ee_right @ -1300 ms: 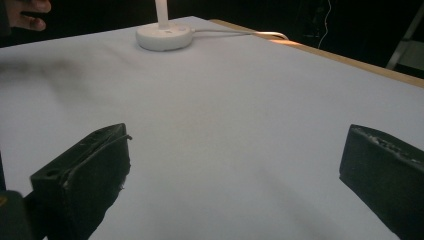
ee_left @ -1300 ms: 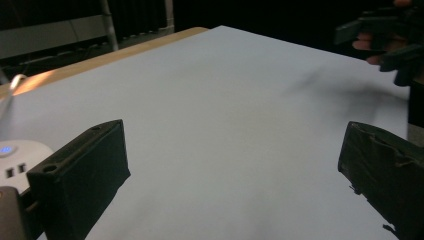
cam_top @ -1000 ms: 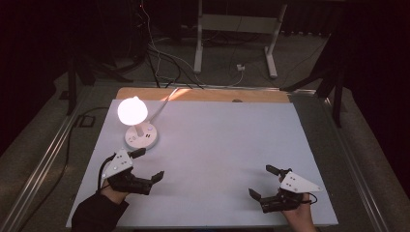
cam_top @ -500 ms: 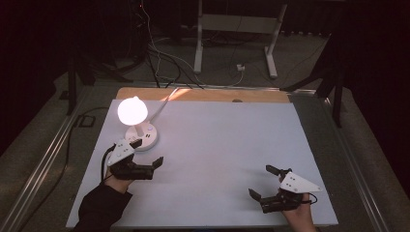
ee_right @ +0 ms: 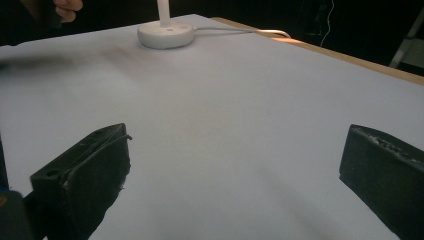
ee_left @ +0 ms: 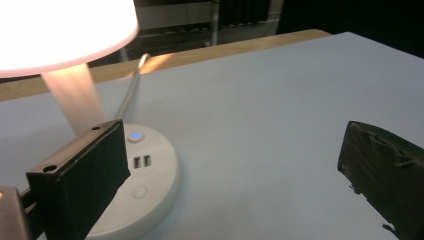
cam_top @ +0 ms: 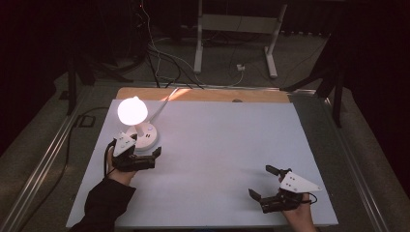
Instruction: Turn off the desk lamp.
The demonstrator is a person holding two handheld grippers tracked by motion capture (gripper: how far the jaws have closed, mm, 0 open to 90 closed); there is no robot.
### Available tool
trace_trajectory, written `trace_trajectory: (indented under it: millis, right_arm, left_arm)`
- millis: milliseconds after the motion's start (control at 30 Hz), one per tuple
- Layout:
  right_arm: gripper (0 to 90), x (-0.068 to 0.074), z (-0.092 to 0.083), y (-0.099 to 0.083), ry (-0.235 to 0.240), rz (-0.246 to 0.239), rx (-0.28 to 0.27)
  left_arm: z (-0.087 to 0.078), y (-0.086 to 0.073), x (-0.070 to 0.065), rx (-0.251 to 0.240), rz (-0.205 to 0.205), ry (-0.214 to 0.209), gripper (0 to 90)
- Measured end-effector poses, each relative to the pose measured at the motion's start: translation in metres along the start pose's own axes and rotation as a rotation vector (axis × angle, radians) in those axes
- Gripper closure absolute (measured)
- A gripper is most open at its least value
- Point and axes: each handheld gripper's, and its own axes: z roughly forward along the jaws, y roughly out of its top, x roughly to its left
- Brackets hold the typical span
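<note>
Left gripper (cam_top: 153, 157) moved up beside the one lit white round-based table lamp (cam_top: 140, 133) near the white table's (cam_top: 227, 145) left edge; both grippers gape, empty, right gripper (cam_top: 261, 183) near the front edge.

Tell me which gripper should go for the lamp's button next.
Left. The left gripper is open right beside the lamp base, with the button just ahead of its jaws. The right gripper sits far across the table.
</note>
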Motion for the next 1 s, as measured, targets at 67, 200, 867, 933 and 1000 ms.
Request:
trace_trajectory:
  millis: [67, 200, 867, 933, 1000]
  right_arm:
    - [0.0, 0.0, 0.0, 0.0, 0.001, 0.0, 0.0]
    - [0.0, 0.0, 0.0, 0.0, 0.001, 0.001, -0.001]
    - [0.0, -0.001, -0.001, 0.0, 0.001, -0.003, -0.003]
    - [0.0, -0.001, -0.001, 0.0, 0.001, -0.001, -0.005]
    - [0.0, -0.001, -0.001, 0.0, 0.0, -0.001, -0.004]
  left_arm:
    - [0.002, 0.0, 0.001, 0.0, -0.021, 0.011, 0.5]
    - [0.006, 0.0, 0.003, 0.012, -0.03, 0.049, 0.5]
    - [0.021, -0.001, 0.012, 0.053, -0.062, 0.18, 26.5]
    - [0.022, -0.001, 0.012, 0.059, -0.053, 0.193, 32.5]
    - [0.024, -0.002, 0.012, 0.063, -0.052, 0.221, 39.4]
